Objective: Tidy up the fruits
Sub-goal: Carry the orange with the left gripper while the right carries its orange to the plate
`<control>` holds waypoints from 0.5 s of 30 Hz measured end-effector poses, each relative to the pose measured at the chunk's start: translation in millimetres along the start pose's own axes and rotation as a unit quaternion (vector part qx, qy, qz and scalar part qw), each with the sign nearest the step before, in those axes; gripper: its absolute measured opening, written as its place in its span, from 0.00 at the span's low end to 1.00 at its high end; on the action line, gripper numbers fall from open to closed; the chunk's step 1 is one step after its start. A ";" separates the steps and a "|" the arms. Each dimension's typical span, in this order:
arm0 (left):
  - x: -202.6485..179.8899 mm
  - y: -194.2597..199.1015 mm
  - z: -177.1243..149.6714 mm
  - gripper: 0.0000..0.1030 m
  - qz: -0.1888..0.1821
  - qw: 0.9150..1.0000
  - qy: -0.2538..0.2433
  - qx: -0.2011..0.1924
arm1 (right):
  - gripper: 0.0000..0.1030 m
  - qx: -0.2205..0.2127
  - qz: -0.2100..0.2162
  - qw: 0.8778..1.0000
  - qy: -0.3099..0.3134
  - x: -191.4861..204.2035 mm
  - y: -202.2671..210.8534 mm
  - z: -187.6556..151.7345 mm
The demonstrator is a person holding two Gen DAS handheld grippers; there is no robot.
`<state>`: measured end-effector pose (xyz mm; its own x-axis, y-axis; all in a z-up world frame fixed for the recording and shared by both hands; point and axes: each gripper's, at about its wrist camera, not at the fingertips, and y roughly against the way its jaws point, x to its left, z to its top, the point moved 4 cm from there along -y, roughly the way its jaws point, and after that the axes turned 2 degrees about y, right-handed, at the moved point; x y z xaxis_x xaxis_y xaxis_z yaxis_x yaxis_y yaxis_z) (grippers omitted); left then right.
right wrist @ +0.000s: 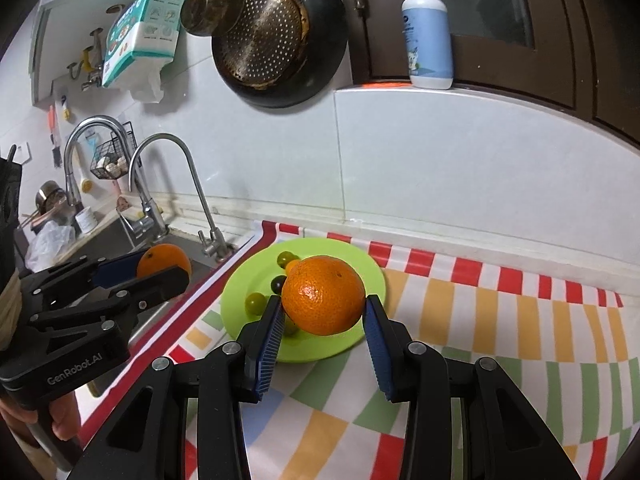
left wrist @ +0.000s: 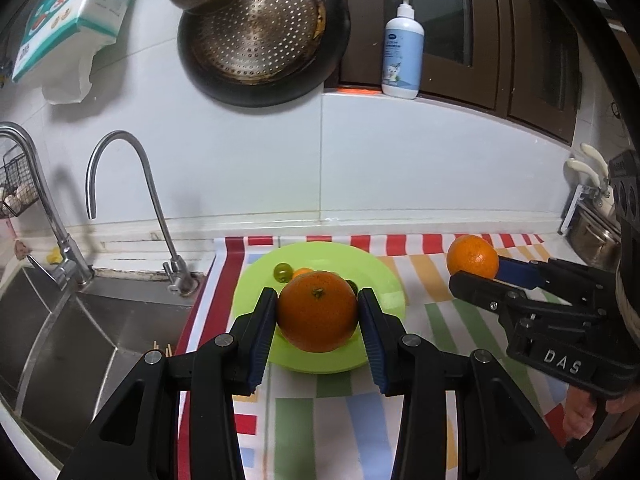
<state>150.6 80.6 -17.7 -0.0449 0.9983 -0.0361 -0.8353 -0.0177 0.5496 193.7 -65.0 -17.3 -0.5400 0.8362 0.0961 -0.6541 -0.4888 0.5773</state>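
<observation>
My left gripper (left wrist: 318,308) is shut on an orange (left wrist: 317,311) and holds it above the green plate (left wrist: 380,276). My right gripper (right wrist: 324,308) is shut on a second orange (right wrist: 324,295), also above the green plate (right wrist: 360,264). Each gripper shows in the other view: the right gripper (left wrist: 476,276) with its orange (left wrist: 472,257), the left gripper (right wrist: 160,268) with its orange (right wrist: 164,260). Small green and orange cherry tomatoes (right wrist: 256,302) lie on the plate.
A striped cloth (right wrist: 480,320) covers the counter under the plate. A steel sink (left wrist: 72,328) with two faucets (left wrist: 120,184) lies to the left. A black pan (left wrist: 260,32) hangs on the wall, and a lotion bottle (left wrist: 402,48) stands on the ledge.
</observation>
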 end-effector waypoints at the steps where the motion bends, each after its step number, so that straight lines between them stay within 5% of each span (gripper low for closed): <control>1: 3.1 -3.3 -1.2 0.39 0.002 1.000 0.000 0.002 | 0.40 0.002 0.001 1.000 -0.002 0.5 -3.0 0.6; 15: 32.0 -61.4 -7.8 0.39 0.015 0.999 -0.006 0.032 | 0.40 0.037 0.004 0.999 0.003 0.2 -70.3 7.5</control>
<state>196.2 113.2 -59.1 -0.0620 0.9980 -0.0089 -0.7974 -0.0442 0.6019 243.5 -28.6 -51.8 -0.5481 0.8310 0.0956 -0.6090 -0.4748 0.6353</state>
